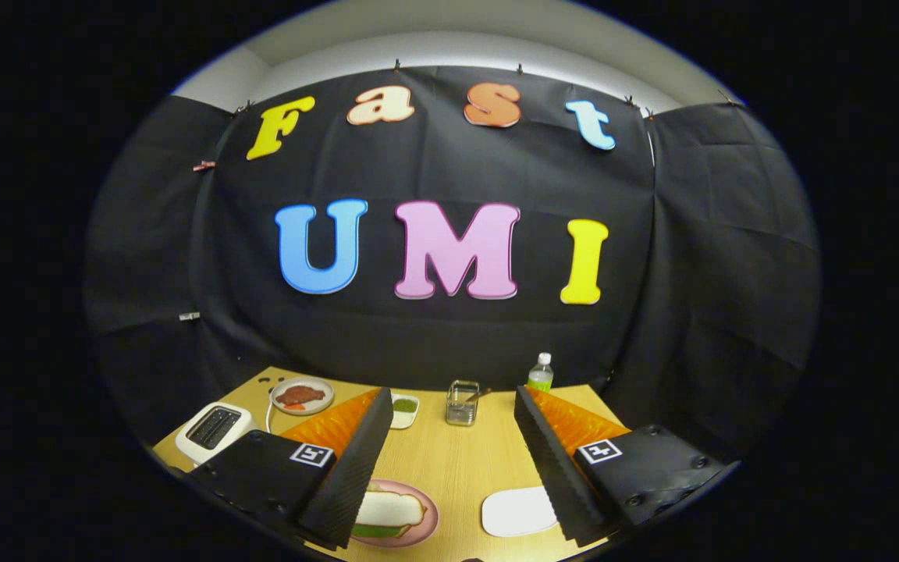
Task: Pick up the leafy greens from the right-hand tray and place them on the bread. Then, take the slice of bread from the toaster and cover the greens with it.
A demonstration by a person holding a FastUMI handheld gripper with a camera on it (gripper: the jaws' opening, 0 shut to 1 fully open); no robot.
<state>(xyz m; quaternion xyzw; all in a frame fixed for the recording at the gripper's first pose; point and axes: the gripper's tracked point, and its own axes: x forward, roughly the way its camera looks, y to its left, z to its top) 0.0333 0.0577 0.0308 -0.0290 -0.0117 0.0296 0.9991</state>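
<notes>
A wooden table is seen in a booth draped with black cloth, pale wall above. The gripper is held high over the near part of the table, its two ridged black fingers spread wide apart with nothing between them but bare tabletop; nothing is gripped.

A pink plate is seen just beside the left finger, partly hidden by it. On it a slice of bread lies on top, with a green layer, probably the leafy greens, showing at its lower edge. From this the task is judged to be finished or nearly so: greens down, covering slice on. A lower slice cannot be made out.

A white tray sits by the right finger and looks bare, which fits the greens having been taken from it. The white toaster stands at the far left; whether its slots hold anything cannot be told. Behind it a plate with meat is set, then a small dish of something green, a glass container and a bottle along the back, all well clear of the work area.

Wide-open fingers raised above the plate are judged a retreat pose, leaving the sandwich undisturbed
</notes>
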